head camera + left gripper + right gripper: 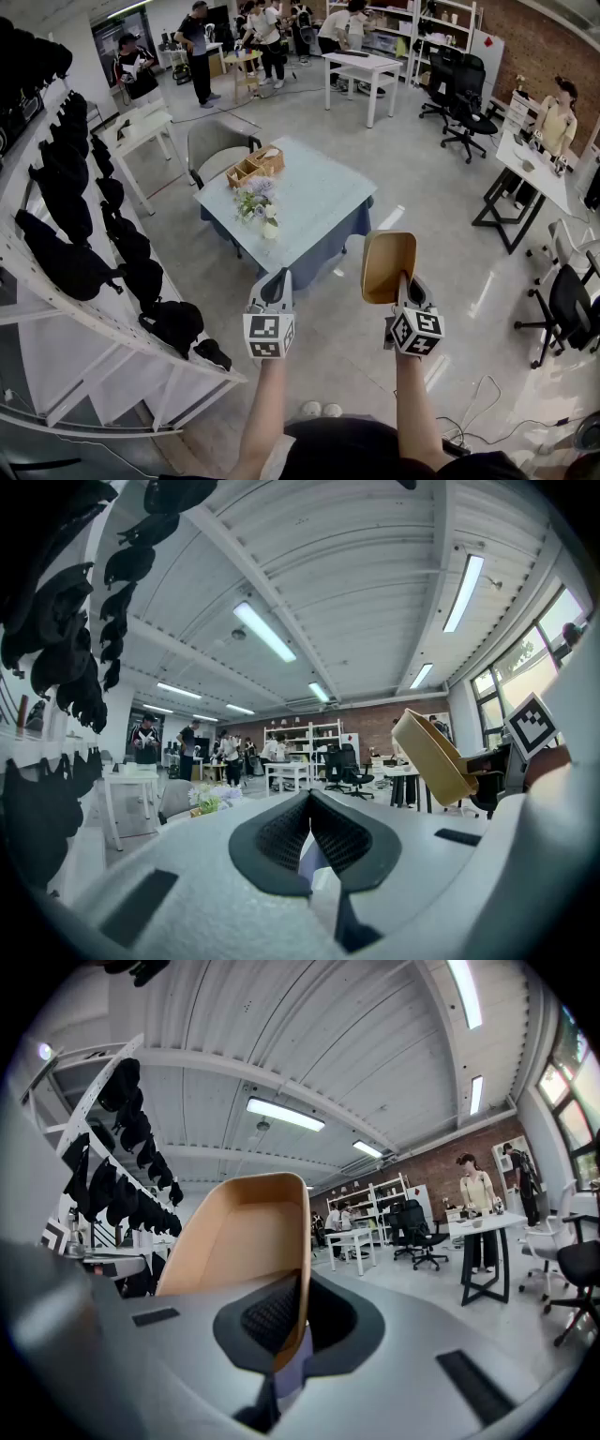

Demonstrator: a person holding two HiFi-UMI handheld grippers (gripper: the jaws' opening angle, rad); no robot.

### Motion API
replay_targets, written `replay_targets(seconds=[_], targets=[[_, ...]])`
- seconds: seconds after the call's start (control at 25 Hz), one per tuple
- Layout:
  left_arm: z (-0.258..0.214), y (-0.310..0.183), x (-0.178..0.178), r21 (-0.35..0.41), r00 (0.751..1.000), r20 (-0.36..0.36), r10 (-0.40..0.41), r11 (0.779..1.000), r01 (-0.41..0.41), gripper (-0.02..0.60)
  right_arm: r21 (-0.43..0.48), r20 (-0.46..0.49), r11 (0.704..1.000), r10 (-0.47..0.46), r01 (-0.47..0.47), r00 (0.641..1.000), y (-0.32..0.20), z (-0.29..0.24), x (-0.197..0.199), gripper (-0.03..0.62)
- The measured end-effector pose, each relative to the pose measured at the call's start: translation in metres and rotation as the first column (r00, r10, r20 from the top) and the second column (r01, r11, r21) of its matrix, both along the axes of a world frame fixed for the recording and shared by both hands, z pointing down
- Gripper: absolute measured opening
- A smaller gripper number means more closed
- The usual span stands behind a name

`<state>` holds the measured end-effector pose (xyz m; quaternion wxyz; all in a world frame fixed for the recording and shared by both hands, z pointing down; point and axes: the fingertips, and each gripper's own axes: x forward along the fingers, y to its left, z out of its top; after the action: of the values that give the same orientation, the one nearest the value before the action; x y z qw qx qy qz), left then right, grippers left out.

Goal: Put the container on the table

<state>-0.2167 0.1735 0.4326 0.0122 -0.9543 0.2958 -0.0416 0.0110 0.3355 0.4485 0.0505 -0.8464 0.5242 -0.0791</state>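
Note:
A tan paper container (pixel 387 265) stands on edge in the air, its rim pinched in my right gripper (pixel 404 281). The right gripper view shows its brown inside (pixel 240 1234) rising between the shut jaws. From the left gripper view the container (pixel 433 757) appears at the right, beside the right gripper's marker cube. My left gripper (pixel 274 286) is shut with nothing in it, held level with the right one. Ahead lies the light blue table (pixel 309 202), bearing a flower vase (pixel 260 208) and a wooden organiser (pixel 254 165).
A white rack with black caps (pixel 84 234) runs along the left. A grey chair (pixel 217 142) stands behind the table. White desks, office chairs (pixel 464 98) and several people fill the far room. A black desk (pixel 525 183) is at the right.

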Motion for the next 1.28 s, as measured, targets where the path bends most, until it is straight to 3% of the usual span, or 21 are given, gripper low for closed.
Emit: replay_targets(seconds=[0.68,1.28], targets=[[0.007,-0.007,0.004,-0.019,1.000,0.010,0.009,1.000,-0.009,0.008,0.001,0.006,1.000,-0.001,0.001,1.000,-0.008,-0.001,0.001,0.000],[0.016,-0.033,0.010,-0.042,0.998,-0.009,0.069,0.997,-0.069,0.008,0.003,0.003,0.998,0.062,-0.062,0.998,-0.026,0.003,0.002,0.002]])
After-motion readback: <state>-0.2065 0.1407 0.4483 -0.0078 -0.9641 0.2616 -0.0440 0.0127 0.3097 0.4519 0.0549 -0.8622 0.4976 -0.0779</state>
